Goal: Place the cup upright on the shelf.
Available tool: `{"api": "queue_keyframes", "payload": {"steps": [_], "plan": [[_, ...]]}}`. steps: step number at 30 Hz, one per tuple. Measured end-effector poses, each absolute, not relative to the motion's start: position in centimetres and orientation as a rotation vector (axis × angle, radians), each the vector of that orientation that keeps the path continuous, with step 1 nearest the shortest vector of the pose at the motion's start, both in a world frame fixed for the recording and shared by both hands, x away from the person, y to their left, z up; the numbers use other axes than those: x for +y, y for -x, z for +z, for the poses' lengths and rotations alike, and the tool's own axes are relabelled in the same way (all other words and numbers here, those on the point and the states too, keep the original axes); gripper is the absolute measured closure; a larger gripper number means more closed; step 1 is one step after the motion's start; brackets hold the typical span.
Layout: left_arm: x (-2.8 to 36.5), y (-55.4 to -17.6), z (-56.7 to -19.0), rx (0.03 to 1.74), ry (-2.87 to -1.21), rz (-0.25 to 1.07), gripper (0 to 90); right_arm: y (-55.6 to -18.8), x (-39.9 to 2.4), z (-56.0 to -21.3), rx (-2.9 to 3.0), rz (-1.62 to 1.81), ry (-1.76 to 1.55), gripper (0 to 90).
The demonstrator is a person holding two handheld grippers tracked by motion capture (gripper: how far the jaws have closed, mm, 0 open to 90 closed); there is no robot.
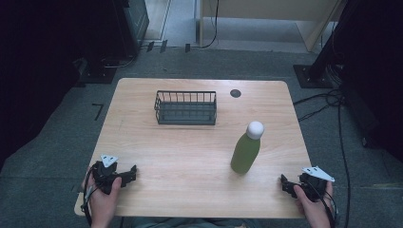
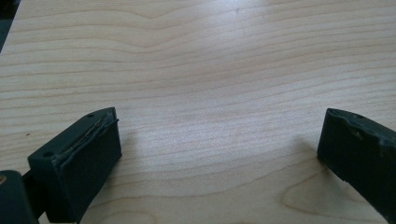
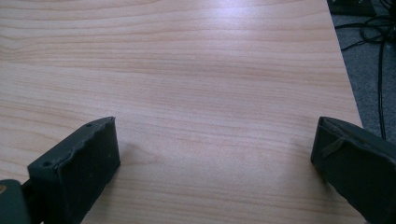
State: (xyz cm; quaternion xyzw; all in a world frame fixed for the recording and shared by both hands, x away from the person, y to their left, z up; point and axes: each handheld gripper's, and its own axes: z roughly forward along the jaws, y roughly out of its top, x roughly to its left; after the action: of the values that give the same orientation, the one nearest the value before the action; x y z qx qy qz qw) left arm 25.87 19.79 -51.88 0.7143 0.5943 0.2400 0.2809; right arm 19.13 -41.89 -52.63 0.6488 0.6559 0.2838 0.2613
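1. Both grippers, left [image 1: 124,175] and right [image 1: 287,183], rest wide open and empty at the table's [image 1: 190,156] near edge.
2. Green bottle [image 1: 246,151] stands upright near the right gripper; grasp mid-body, squarely.

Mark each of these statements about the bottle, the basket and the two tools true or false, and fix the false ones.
1. The green bottle lies inside the wire basket. False: it stands upright on the table, apart from the basket and nearer the person.
2. The left tool is open with nothing between its jaws. True.
3. The right tool grips the bottle. False: it is open, near the table's right front corner, apart from the bottle.
4. The bottle has a white cap. True.
5. The basket holds a cup. False: it looks empty.
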Motion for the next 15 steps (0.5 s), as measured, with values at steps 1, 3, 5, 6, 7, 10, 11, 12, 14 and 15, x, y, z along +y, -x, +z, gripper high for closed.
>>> {"api": "queue_keyframes", "payload": {"steps": [1,3,5,6,7,10,11,12,14,15], "plan": [[19.8,-25.9,-51.9,1.593,-1.914,0.643,0.0,-19.2,-41.7,-52.6,1.778,0.771,-1.748,2.1],[19.8,-25.9,-51.9,1.593,-1.914,0.643,0.0,-19.1,-41.6,-52.6,1.769,0.778,-1.745,4.4],[19.8,-25.9,-51.9,1.593,-1.914,0.643,0.0,-19.1,-41.3,-52.4,1.742,0.807,-1.750,6.0],[19.8,-25.9,-51.9,1.593,-1.914,0.643,0.0,-19.1,-41.1,-52.1,1.741,0.836,-1.741,5.8],[19.8,-25.9,-51.9,1.593,-1.914,0.643,0.0,-19.0,-40.7,-51.4,1.734,0.880,-1.720,6.3],[19.8,-25.9,-51.9,1.593,-1.914,0.643,0.0,-18.9,-40.3,-50.7,1.730,0.920,-1.710,6.3],[19.8,-25.9,-51.9,1.593,-1.914,0.643,0.0,-18.9,-40.1,-50.5,1.731,0.933,-1.704,6.3],[19.8,-25.9,-51.9,1.593,-1.914,0.643,0.0,-18.9,-39.9,-50.2,1.730,0.947,-1.699,6.4],[19.8,-25.9,-51.9,1.593,-1.915,0.644,0.0,-19.0,-39.3,-49.7,1.734,0.965,-1.680,6.8],[19.8,-25.9,-51.9,1.593,-1.914,0.643,0.0,-19.0,-39.0,-49.5,1.736,0.970,-1.667,6.8]]}}
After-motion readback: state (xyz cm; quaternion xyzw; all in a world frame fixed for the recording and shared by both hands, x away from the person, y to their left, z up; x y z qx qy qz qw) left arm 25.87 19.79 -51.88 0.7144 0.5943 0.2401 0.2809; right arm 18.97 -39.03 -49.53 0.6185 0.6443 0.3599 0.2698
